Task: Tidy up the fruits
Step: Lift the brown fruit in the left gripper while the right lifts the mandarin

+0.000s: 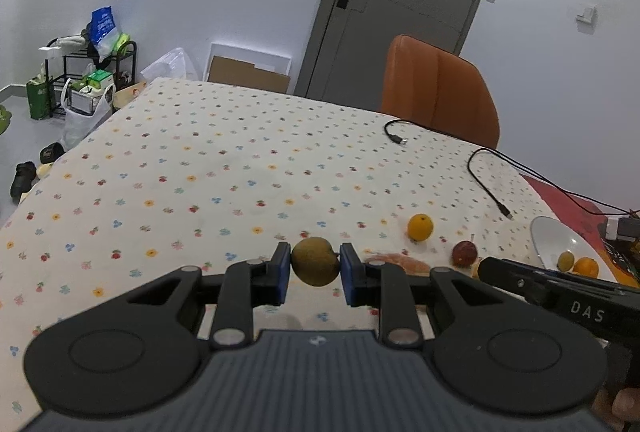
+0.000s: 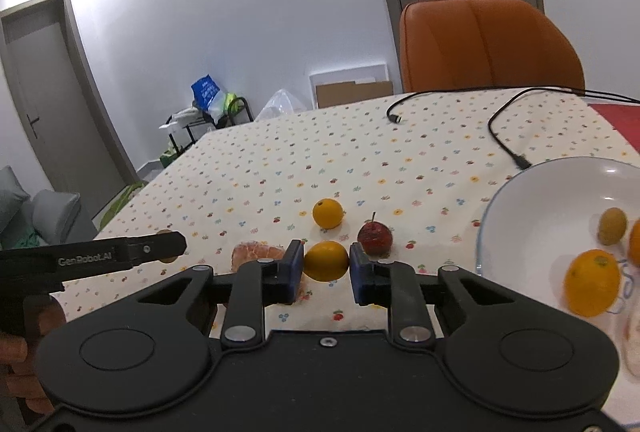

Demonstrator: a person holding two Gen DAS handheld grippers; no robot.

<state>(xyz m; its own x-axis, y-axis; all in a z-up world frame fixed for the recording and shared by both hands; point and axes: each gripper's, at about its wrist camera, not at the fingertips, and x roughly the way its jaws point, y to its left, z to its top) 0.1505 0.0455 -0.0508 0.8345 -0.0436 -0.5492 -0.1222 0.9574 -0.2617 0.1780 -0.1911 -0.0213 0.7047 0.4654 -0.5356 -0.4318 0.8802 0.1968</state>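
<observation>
Two grippers, both loaded. The left gripper [image 1: 315, 268] is clamped on a brownish-green fruit [image 1: 314, 261], blue pads touching both sides, and the fruit looks lifted clear of the flowered tablecloth [image 1: 200, 172]. The right gripper [image 2: 326, 268] is closed around a yellow-orange citrus [image 2: 326, 260], pads on its left and right flanks; whether it is off the cloth yet cannot be told.

Key relation: the white bowl [image 2: 520, 192] lies to the right of both grippers. In the right wrist view it fills the right edge, just beside the right gripper, and already holds an orange [image 2: 592, 282], a small greenish fruit [image 2: 612, 225] and a sliver of another orange at the frame edge. In the left wrist view the same bowl sits far right, beyond the right gripper's body, so the right hand is clearly nearer. Judgement: the right side should drop first, with a short rightward swing; the left has to cross over or wait.

Loose fruit on the cloth ahead: another orange [image 2: 328, 213], a red apple with its stem up [image 2: 375, 237], and a pale orange peeled-looking piece [image 2: 256, 254] to the left. Both held fruits are roundish, so no long axis matters.

Risk, as a guess: the two grippers are close together, so moving both to the bowl at once could make them collide. Two black cables [image 2: 504, 140] lie behind the bowl, out of the path.
</observation>
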